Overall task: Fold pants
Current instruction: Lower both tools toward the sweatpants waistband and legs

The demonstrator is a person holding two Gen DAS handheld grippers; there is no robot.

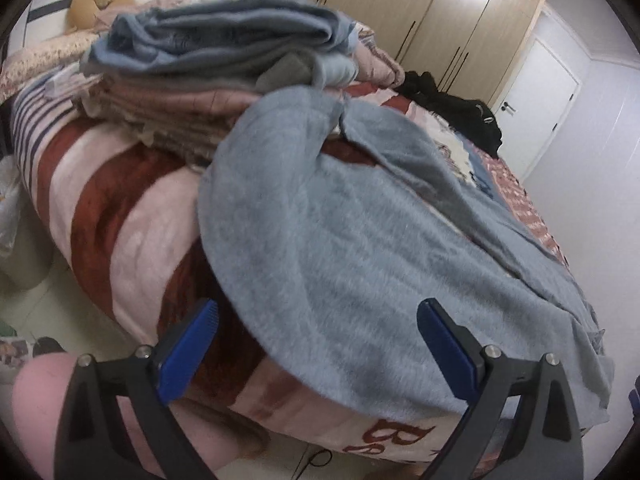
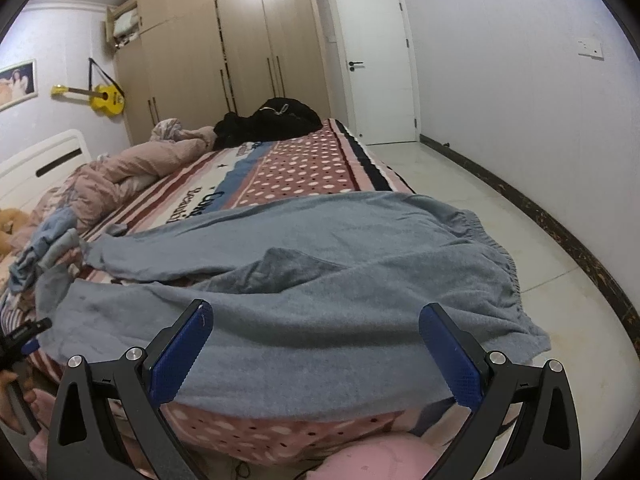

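Observation:
Grey-blue fleece pants (image 1: pixel 360 232) lie spread across the near edge of the bed, legs running toward the far left; they also show in the right wrist view (image 2: pixel 320 280), with the elastic waistband (image 2: pixel 496 256) at the right. My left gripper (image 1: pixel 318 316) is open and empty, just before the pants' near edge. My right gripper (image 2: pixel 316 320) is open and empty, its blue pads (image 2: pixel 180 356) level with the pants' near hem. The left gripper's tip (image 2: pixel 30 334) shows at the far left of the right wrist view.
A striped and dotted blanket (image 2: pixel 304 168) covers the bed. A stack of folded clothes (image 1: pixel 208 64) sits behind the pants. A rumpled pink duvet (image 2: pixel 132 172), a black garment pile (image 2: pixel 272 120), wardrobes (image 2: pixel 224 52) and a door (image 2: pixel 376 64) lie beyond. Tiled floor (image 2: pixel 520 240) is to the right.

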